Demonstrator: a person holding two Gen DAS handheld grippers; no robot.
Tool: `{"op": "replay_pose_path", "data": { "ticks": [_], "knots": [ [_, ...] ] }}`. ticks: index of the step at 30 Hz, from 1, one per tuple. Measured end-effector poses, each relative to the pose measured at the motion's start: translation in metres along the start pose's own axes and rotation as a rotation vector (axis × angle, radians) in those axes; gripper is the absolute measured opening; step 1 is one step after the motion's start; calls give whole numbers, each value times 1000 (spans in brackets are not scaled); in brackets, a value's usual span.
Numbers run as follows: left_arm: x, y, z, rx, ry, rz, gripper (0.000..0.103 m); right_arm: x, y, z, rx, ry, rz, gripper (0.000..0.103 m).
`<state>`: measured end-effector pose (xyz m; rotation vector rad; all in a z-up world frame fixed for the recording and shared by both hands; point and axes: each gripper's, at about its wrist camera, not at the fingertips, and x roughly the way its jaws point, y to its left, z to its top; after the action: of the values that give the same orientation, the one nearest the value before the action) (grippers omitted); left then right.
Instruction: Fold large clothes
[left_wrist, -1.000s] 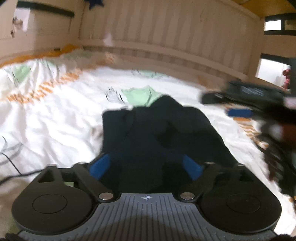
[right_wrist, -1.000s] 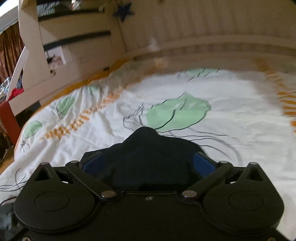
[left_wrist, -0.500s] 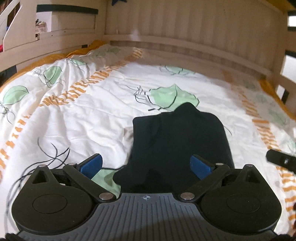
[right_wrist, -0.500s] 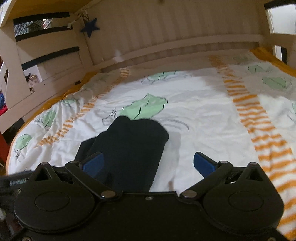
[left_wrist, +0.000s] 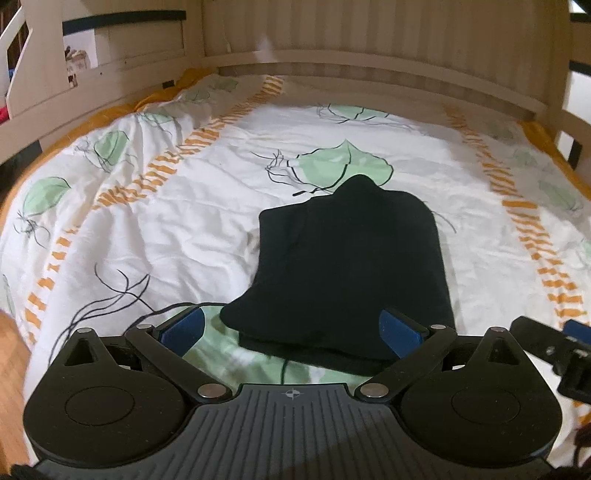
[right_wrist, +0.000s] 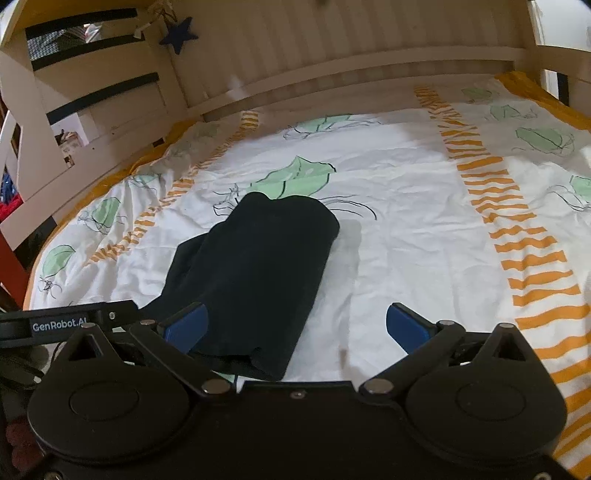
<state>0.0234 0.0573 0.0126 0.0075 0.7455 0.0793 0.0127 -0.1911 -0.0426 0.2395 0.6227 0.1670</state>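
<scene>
Left wrist view: the left gripper (left_wrist: 291, 328) hangs with jaws spread wide, holding nothing; one dark garment (left_wrist: 351, 266) lies folded on the quilt (left_wrist: 184, 221), its near edge between the blue pads (left_wrist: 183, 326); part of the right gripper (left_wrist: 554, 345) shows at the right edge.

Right wrist view: the right gripper (right_wrist: 295, 326) is likewise wide and empty; the garment (right_wrist: 255, 273) lies left of centre; only here a blue star (right_wrist: 178, 35) hangs on the headboard (right_wrist: 332, 48), and the left gripper (right_wrist: 66, 325) enters at left.

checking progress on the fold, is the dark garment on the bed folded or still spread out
Folded: the dark garment lies as a compact rectangle on the bedspread, with stacked layers showing at its near edge.
</scene>
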Motion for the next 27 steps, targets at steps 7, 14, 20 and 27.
{"op": "replay_pose_path", "data": {
  "ticks": [7,14,20,27],
  "knots": [
    [-2,0,-1,6,14,-14,102,-3,4,1,-18,16,-22,102],
    [-4,2,-3,2,22,-19,102,-5,10,1,-42,21,-25,102],
    [-6,3,-4,6,23,-9,102,-6,9,4,-51,23,-26,102],
    [-8,5,-4,11,21,-8,102,-7,12,3,-61,28,-30,102]
  ]
}}
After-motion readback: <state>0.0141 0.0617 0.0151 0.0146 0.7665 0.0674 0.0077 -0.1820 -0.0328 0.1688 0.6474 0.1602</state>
